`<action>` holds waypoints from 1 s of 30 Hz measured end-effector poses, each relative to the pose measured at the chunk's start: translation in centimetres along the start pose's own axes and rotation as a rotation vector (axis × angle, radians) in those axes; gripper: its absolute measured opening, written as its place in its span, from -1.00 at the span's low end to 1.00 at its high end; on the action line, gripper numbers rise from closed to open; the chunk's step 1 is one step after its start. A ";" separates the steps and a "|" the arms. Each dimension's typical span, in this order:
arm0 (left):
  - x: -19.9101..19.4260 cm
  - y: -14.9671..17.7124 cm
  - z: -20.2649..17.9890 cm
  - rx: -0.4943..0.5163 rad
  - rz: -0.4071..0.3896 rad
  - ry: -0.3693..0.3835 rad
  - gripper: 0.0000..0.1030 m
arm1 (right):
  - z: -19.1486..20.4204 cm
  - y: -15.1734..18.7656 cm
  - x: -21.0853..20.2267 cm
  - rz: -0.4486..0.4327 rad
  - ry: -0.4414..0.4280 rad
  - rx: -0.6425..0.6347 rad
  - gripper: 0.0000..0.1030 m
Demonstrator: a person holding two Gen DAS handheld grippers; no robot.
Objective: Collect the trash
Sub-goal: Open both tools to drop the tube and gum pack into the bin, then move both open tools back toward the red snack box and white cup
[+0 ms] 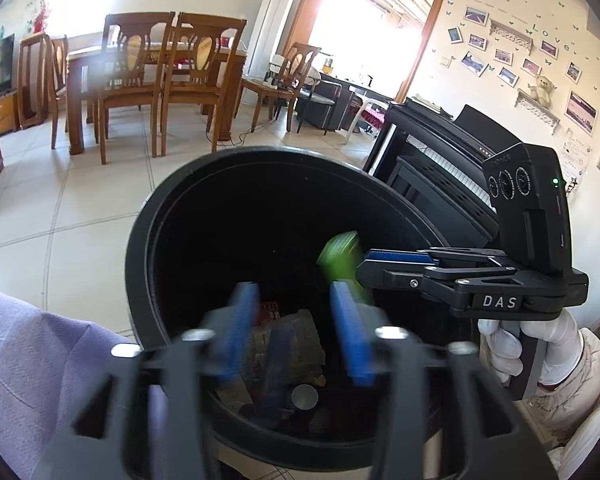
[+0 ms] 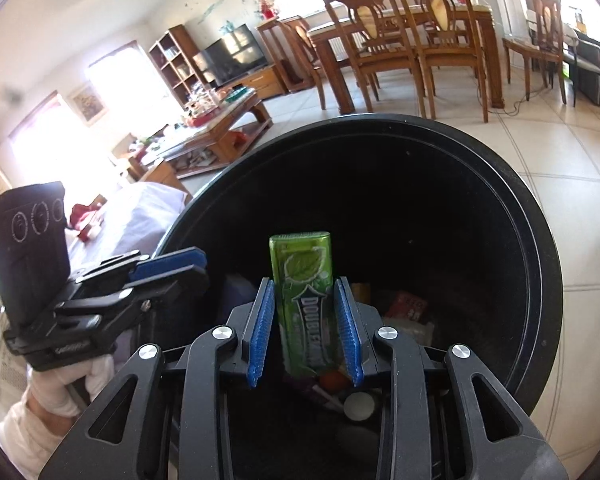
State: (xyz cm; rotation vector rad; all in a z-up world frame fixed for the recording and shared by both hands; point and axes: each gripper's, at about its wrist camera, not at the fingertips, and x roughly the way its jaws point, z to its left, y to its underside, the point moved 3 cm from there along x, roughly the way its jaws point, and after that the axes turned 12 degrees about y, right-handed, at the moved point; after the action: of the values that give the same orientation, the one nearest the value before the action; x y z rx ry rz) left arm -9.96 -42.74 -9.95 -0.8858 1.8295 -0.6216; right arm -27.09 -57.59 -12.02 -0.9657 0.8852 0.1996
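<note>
Slim green plastic gum pack [image 2: 303, 304] clamped upright in right claw [image 2: 305, 328], just above round black plastic bin [image 2: 540, 264]. Light, stiff, slick-skinned; flat sides best for holding. Left claw [image 1: 296, 332] gaped empty over bin.

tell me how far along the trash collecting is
Done: wrappers and scraps already lie in the black bin. In hand: the right gripper holds a green gum pack over the bin's mouth; the left gripper is open, holding nothing. Left: dropping the pack in.
</note>
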 end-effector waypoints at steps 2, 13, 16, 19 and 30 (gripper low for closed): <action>-0.4 0.0 -0.3 0.012 -0.014 -0.008 0.23 | -0.1 -0.1 0.0 -0.004 0.007 0.004 -0.39; -4.4 0.5 -0.2 0.015 -0.063 -0.074 0.73 | 1.4 -0.7 -0.4 -0.014 0.022 0.041 0.47; -6.6 0.9 0.5 -0.010 -0.098 -0.095 0.80 | 2.6 -1.0 -0.3 -0.015 0.017 0.026 0.51; -8.8 0.9 0.9 -0.031 -0.134 -0.112 0.90 | 4.2 -1.4 -0.3 -0.024 0.005 0.017 0.64; -17.8 2.8 3.5 -0.030 -0.201 -0.292 0.90 | 13.7 -3.1 0.7 -0.049 -0.060 -0.104 0.64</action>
State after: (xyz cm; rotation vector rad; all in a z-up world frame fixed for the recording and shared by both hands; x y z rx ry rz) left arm -2.94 -27.01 -3.67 -1.1281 1.5034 -0.5568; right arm -17.35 -48.82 -7.05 -1.0722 0.8020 0.2334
